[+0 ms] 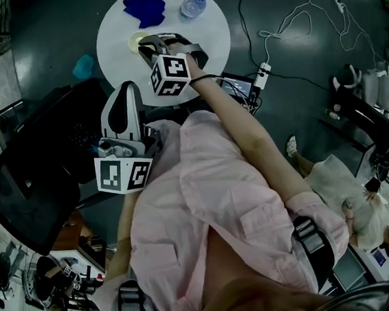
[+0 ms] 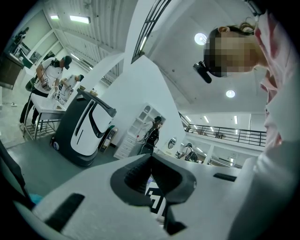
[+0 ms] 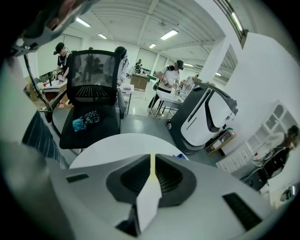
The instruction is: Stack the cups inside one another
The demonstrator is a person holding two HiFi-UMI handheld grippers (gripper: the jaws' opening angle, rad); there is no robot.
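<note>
A pale yellow cup (image 1: 134, 42) sits at the near left of the round white table (image 1: 209, 32) in the head view. My right gripper (image 1: 150, 50) reaches over the table beside that cup. In the right gripper view its jaws are closed on a thin pale cup wall (image 3: 151, 197), so my right gripper (image 3: 153, 164) is shut on the cup. The rest of the cup is hidden by the jaws. My left gripper (image 1: 128, 89) stays back near my body, off the table. In its own view my left gripper (image 2: 151, 161) is shut with nothing between the jaws.
A blue cloth (image 1: 144, 8) and a water bottle (image 1: 193, 5) lie at the table's far side. A black chair (image 1: 31, 175) stands to the left with a teal item (image 1: 83, 66) near it. A power strip with cables (image 1: 262, 75) lies on the floor at right.
</note>
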